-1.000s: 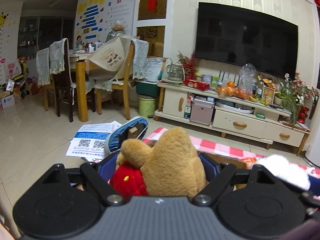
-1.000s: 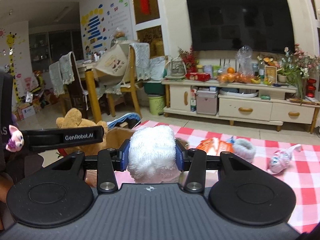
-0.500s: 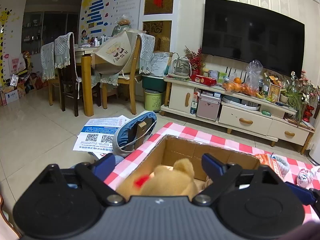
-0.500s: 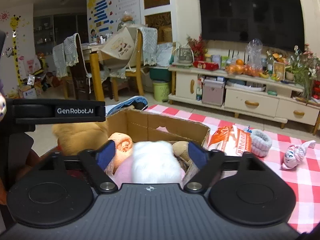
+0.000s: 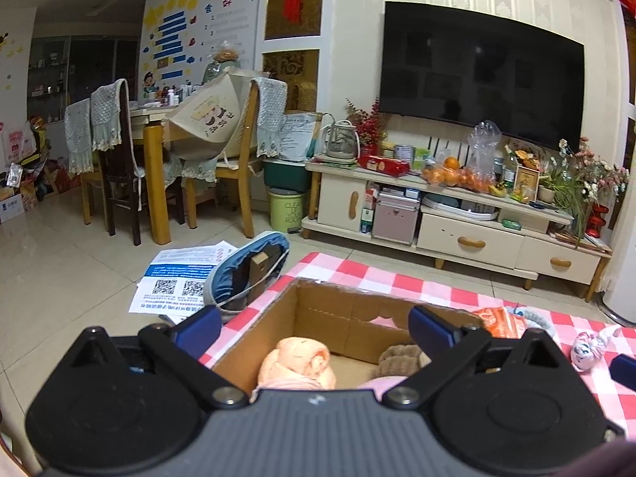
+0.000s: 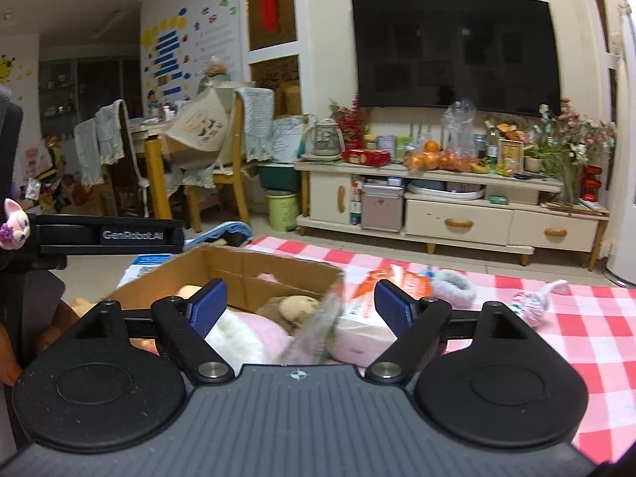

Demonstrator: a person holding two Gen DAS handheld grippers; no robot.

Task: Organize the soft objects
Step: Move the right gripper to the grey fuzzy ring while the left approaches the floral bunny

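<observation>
Below, soft toys lay in the cardboard box (image 5: pixel 346 318) under the wide-spread, empty left gripper (image 5: pixel 314 326) and right gripper (image 6: pixel 300 304), both tilted slightly downward, jaws having just been opening.

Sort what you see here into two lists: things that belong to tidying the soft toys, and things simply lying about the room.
Job:
cardboard box
peach plush
white fluffy toy
grey scrunchie
small pink-white toy

Lying about:
leaflets
green bin
oranges
</observation>
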